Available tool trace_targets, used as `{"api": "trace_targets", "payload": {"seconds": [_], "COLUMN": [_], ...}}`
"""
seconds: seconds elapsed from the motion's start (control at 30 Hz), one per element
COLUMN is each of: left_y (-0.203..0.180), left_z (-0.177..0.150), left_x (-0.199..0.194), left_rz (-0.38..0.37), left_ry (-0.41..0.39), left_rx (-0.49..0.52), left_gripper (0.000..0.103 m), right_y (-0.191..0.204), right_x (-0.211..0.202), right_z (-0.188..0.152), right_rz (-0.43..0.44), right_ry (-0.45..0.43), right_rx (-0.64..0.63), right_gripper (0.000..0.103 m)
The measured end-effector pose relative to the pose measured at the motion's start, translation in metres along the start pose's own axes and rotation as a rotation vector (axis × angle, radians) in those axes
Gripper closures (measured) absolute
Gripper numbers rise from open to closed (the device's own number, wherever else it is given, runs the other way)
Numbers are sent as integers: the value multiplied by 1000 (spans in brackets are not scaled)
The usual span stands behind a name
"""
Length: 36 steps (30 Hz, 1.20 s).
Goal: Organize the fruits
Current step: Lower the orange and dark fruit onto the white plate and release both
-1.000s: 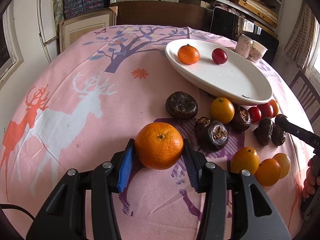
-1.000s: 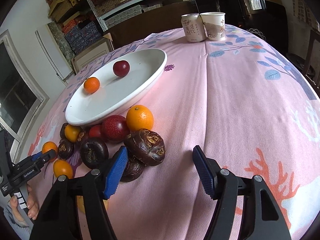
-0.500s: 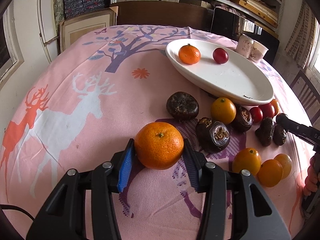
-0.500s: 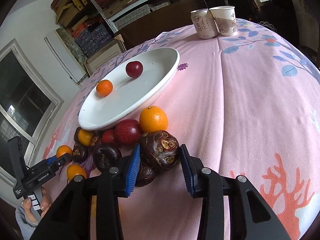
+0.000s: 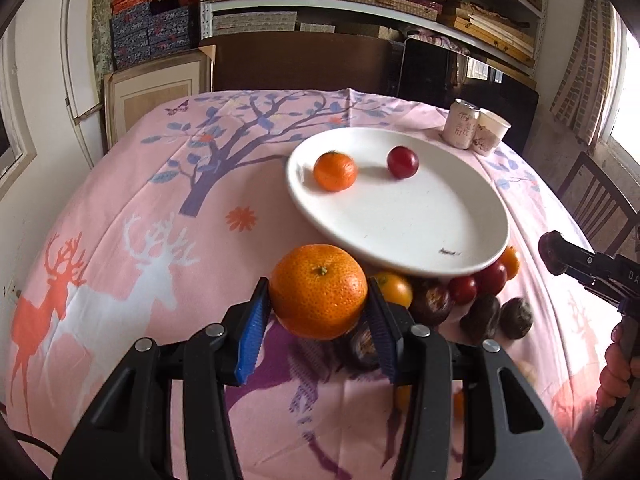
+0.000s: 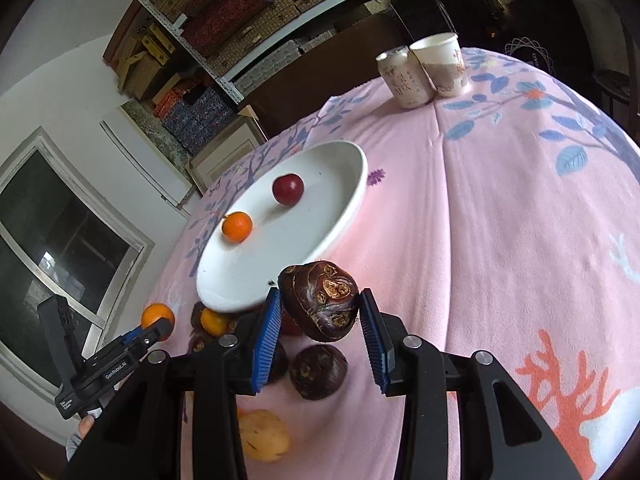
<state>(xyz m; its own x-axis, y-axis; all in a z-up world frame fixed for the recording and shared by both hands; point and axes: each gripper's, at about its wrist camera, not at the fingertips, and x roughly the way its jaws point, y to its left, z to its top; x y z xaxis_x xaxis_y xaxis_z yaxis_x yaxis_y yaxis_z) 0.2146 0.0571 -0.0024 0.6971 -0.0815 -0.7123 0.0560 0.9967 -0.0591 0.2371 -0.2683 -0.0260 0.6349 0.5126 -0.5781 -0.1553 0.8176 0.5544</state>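
My left gripper (image 5: 318, 316) clamps a tangerine (image 5: 318, 291); my right gripper (image 6: 318, 328) clamps a water chestnut (image 6: 320, 300); the can's (image 6: 402, 80) print is unreadable.

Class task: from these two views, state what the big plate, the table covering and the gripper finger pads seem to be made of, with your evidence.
Plate: probably glazed ceramic; white, glossy, thick rounded rim, though melamine is possible.
Table covering: woven printed fabric; matte, visible creases and weave, printed deer and tree.
Finger pads: likely blue rubber or soft plastic; ribbed faces, matte, set in black hard-plastic fingers.
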Motion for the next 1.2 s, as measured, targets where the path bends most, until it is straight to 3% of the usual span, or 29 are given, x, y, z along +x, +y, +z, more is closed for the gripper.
{"api": "trace_targets", "payload": {"seconds": [0.13,0.27,0.33,0.37,0.43,0.53,0.6,0.7,0.93,1.2], "left_y": [-32,-50,-54,-54,-51,-45,-37,-20,25,26], "left_z": [30,40,40,39,38,38,38,37,19,-5], "left_x": [14,41,53,55,58,51,42,30,21,37], "left_rz": [-32,-54,-57,-52,-48,-54,-45,14,49,113], "left_ry": [-19,11,25,16,8,-4,-23,-65,-45,47], "left_rx": [44,59,70,73,76,69,56,27,-95,-63], "left_gripper": [57,57,55,52,41,41,40,27,26,26], "right_y": [33,53,51,49,42,38,37,34,15,-8], "right_x": [4,35,53,59,65,52,42,36,30,14], "right_z": [29,39,36,34,35,41,41,38,30,16], "right_rz": [20,-1,-18,-30,-45,-40,-36,-45,-63,-79], "right_ry": [-25,-28,-23,-20,-7,-57,-83,-92,-84,-76], "right_rx": [-56,-93,-100,-98,-88,-75,-71,-65,-4,80], "right_gripper": [63,63,60,51,46,46,39,34,34,31]}}
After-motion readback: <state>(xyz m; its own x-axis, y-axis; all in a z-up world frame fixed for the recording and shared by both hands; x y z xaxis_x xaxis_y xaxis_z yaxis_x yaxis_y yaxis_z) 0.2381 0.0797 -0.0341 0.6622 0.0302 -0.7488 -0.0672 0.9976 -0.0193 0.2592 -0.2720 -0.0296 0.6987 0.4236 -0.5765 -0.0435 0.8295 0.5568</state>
